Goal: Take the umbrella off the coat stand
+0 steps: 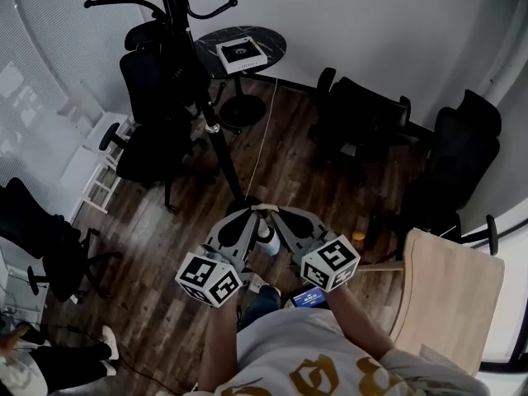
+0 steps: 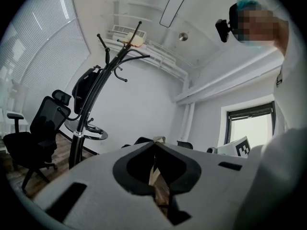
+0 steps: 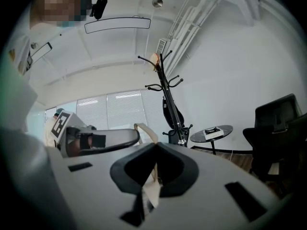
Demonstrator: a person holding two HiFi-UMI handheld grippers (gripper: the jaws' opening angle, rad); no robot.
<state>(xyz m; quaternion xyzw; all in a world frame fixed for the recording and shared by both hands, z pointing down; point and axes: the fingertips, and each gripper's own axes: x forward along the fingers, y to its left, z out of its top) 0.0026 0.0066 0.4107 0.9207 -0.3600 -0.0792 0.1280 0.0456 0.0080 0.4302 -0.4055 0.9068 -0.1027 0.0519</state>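
Note:
The black coat stand (image 1: pixel 210 122) rises at the upper left of the head view, its hooks (image 1: pixel 124 5) spread at the top. A dark folded umbrella (image 2: pixel 84 89) hangs along the stand's pole (image 2: pixel 76 145) in the left gripper view. In the right gripper view the umbrella (image 3: pixel 171 110) shows against the pole. My left gripper (image 1: pixel 247 214) and right gripper (image 1: pixel 280 214) are held close to my body, well short of the stand. Their tips nearly meet each other. Both are shut with nothing between the jaws.
A round black table (image 1: pixel 272 38) bearing a white box (image 1: pixel 242 54) stands behind the stand. Black office chairs (image 1: pixel 153 130) (image 1: pixel 363 122) (image 1: pixel 462 155) ring the wooden floor. A light wooden chair (image 1: pixel 445 295) is at my right. Another person's legs (image 1: pixel 58 361) show at lower left.

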